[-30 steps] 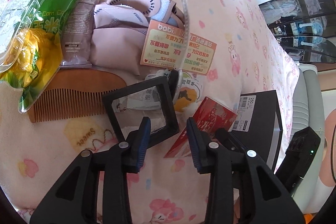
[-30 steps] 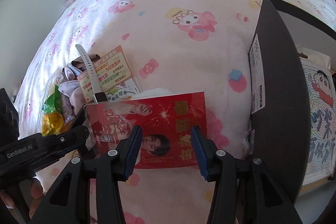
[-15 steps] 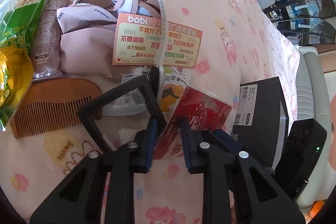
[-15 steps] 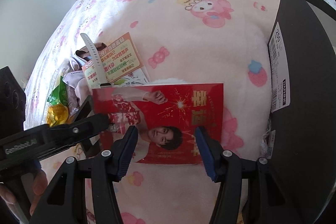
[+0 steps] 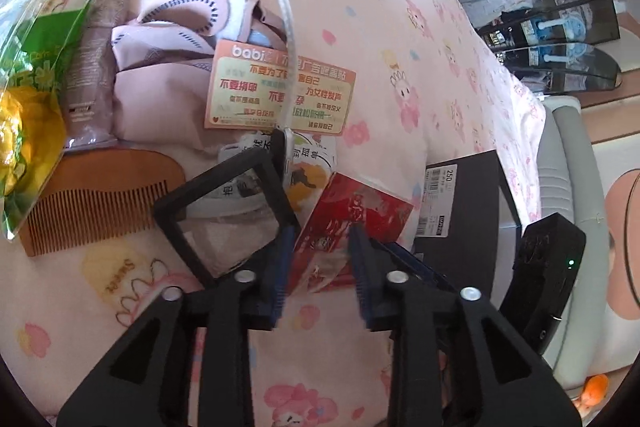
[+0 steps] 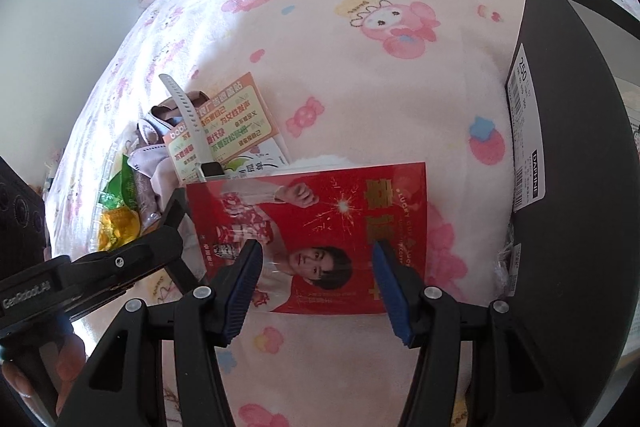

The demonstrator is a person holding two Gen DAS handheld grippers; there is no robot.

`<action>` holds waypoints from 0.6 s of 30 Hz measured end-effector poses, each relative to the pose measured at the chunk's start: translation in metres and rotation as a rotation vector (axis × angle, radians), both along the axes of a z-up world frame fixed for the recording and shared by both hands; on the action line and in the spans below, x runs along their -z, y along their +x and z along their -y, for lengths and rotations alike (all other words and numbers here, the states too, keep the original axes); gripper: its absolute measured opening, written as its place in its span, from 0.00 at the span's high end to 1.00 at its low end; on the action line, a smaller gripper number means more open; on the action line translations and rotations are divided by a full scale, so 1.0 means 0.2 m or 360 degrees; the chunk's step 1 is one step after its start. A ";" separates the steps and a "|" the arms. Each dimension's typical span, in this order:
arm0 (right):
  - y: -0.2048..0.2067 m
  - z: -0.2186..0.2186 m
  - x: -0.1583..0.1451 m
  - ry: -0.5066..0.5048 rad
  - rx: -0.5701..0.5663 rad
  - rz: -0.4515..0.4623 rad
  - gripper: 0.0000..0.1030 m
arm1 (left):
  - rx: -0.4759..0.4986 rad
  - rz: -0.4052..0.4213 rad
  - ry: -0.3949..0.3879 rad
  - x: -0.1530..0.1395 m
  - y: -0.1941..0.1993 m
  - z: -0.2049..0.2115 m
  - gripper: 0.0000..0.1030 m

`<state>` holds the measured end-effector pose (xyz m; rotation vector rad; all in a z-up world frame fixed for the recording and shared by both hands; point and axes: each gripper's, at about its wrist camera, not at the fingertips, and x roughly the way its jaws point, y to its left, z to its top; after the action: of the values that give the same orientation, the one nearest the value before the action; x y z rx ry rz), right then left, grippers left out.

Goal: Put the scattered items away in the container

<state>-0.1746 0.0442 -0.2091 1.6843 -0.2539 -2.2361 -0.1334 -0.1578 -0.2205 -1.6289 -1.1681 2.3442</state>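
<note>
While both grippers hang over the red card, neither one grips it.

Left gripper [image 5: 320, 259]: jaws opening, pads apart, the near left corner of the red card [image 6: 320, 227] showing between them, no pad pressing on it; its left finger sits against the black square frame [image 5: 224, 211]. Right gripper [image 6: 316, 283]: jaws spread wide over the near edge of the card, pads clear of it on both sides. Card lies flat on the pink cartoon-print blanket [image 6: 360, 67]. Just right of it stands the dark box [image 6: 568, 163], the container, with a white barcode label on its wall. Left and far of the card is the remaining clutter: orange sticker sheet [image 5: 280, 95], white watch strap [image 5: 286, 27], pink fabric item [image 5: 160, 87], wooden comb [image 5: 96, 203], brown tube [image 5: 92, 67], green-and-yellow snack bag [image 5: 28, 99].
</note>
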 end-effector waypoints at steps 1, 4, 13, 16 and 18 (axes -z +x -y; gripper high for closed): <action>0.00 0.00 0.01 0.0002 0.0004 0.0002 0.48 | 0.0012 -0.0001 -0.0071 -0.01 -0.03 -0.02 0.65; -0.01 0.00 0.02 0.0024 -0.0002 0.0005 0.48 | 0.0034 -0.0009 -0.0183 -0.01 -0.08 -0.06 0.65; 0.01 -0.02 -0.02 -0.0038 -0.0015 -0.0016 0.48 | 0.0010 -0.0129 -0.0150 -0.09 -0.01 -0.02 0.97; 0.01 -0.04 -0.05 -0.0076 -0.0010 -0.0038 0.48 | -0.0071 -0.0119 -0.0154 -0.12 0.06 0.05 0.97; 0.00 -0.04 -0.05 -0.0062 -0.0009 -0.0053 0.48 | -0.0117 -0.0067 -0.0100 -0.09 0.09 0.11 0.97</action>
<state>-0.1748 0.0515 -0.1994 1.6248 -0.2827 -2.2384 -0.1163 -0.1800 -0.2031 -1.5726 -1.1777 2.4718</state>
